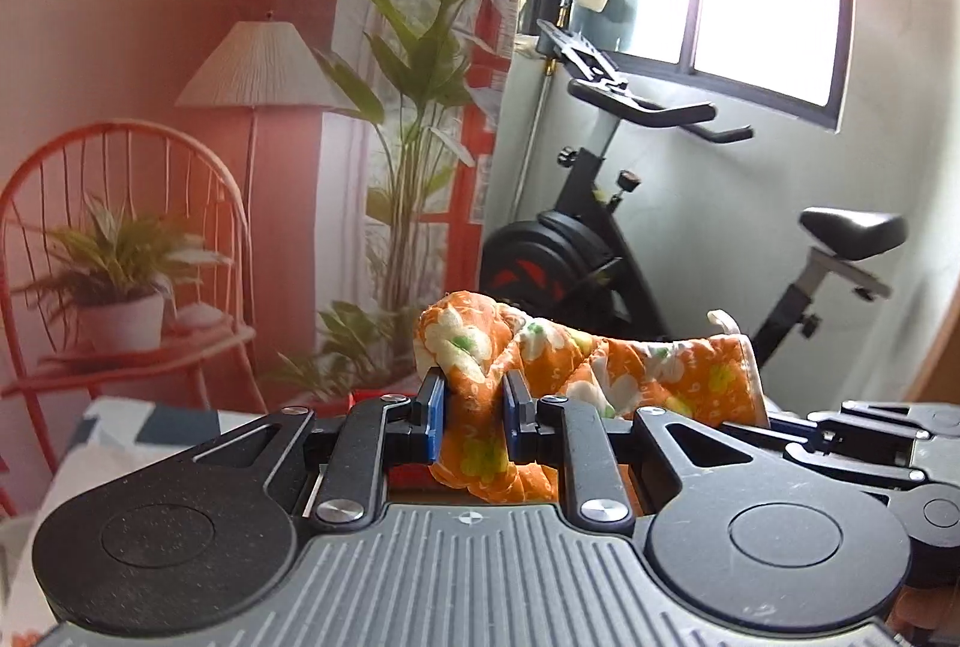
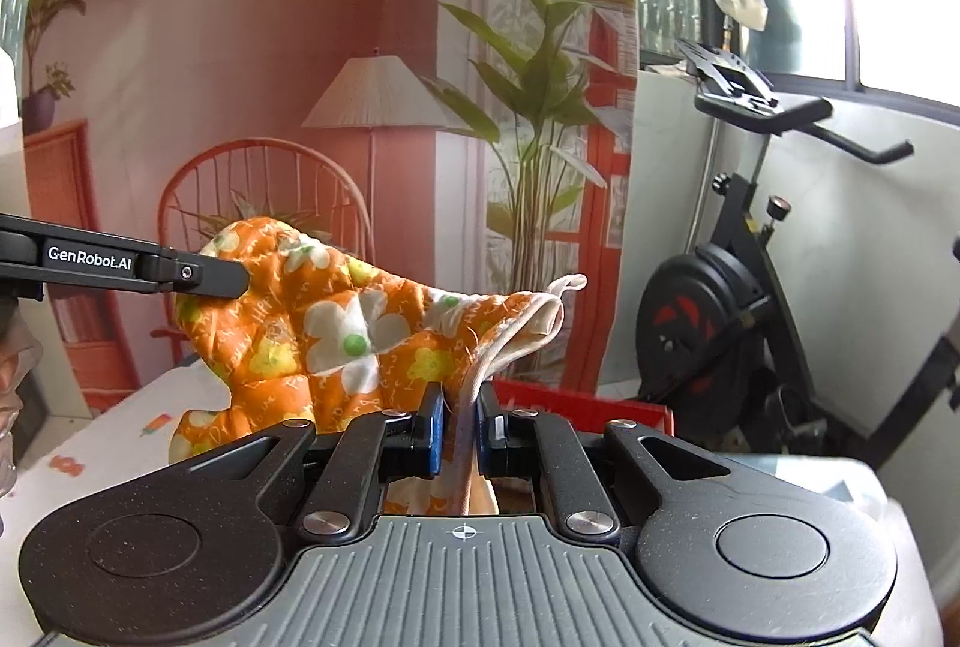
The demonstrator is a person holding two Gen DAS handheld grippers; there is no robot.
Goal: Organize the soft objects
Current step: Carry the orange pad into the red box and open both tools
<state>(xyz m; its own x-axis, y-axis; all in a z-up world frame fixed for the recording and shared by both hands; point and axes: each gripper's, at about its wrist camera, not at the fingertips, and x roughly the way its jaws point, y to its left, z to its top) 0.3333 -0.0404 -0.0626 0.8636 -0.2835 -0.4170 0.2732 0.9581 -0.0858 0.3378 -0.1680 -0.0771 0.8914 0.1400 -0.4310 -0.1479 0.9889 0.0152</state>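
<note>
An orange quilted cloth with white and yellow flowers [image 1: 630, 371] [image 2: 336, 329] hangs in the air, stretched between both grippers. My left gripper [image 1: 474, 416] is shut on a bunched fold at one end of it. My right gripper [image 2: 462, 425] is shut on the cream-trimmed edge at the other end, where a small loop sticks up. In the right wrist view the left gripper's black arm [image 2: 120, 266] comes in from the left and meets the cloth. In the left wrist view the right gripper's body [image 1: 870, 437] lies low at the right.
A red box [image 2: 576, 404] stands just beyond the cloth. A white patterned table top [image 2: 108, 443] lies below at the left. A black exercise bike [image 1: 606, 239] stands by the window, with potted plants [image 1: 414, 137], a red wire chair [image 1: 120, 251] and a floor lamp behind.
</note>
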